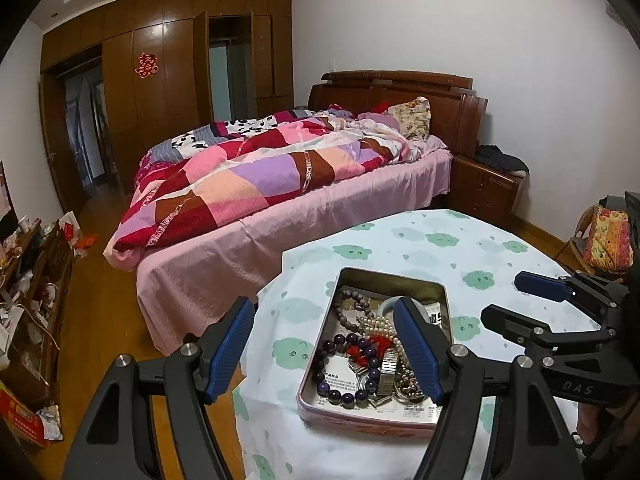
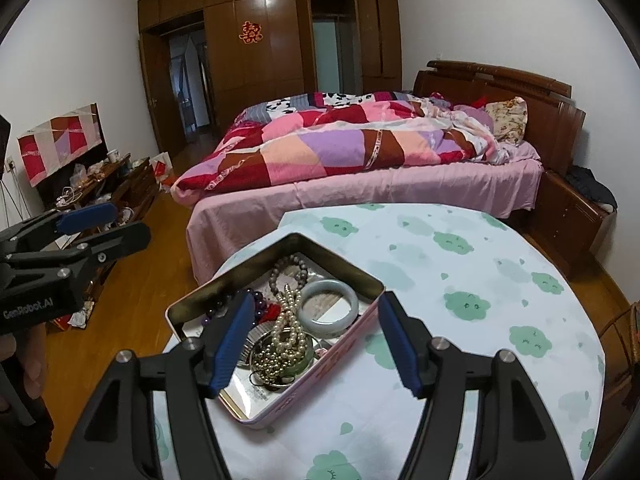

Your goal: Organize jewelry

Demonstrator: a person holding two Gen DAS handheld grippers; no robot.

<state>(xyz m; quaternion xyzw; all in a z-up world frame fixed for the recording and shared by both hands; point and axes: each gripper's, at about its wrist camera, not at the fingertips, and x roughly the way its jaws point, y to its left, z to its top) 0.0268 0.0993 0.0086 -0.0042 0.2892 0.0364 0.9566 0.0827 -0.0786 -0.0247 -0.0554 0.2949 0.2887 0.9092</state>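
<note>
Jewelry [image 2: 286, 332] heaped in open pink tin [image 2: 320, 376] on cloud-print tablecloth [image 2: 480, 280]: beads, pearls, jade bangle [image 2: 329, 308]. Left gripper [image 1: 328, 354] and right gripper [image 2: 314, 342] spread wide above, holding nothing.

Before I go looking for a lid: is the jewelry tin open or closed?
Open. The tin has no lid on it, and the pale bangle and pearl strand lie exposed inside.
</note>
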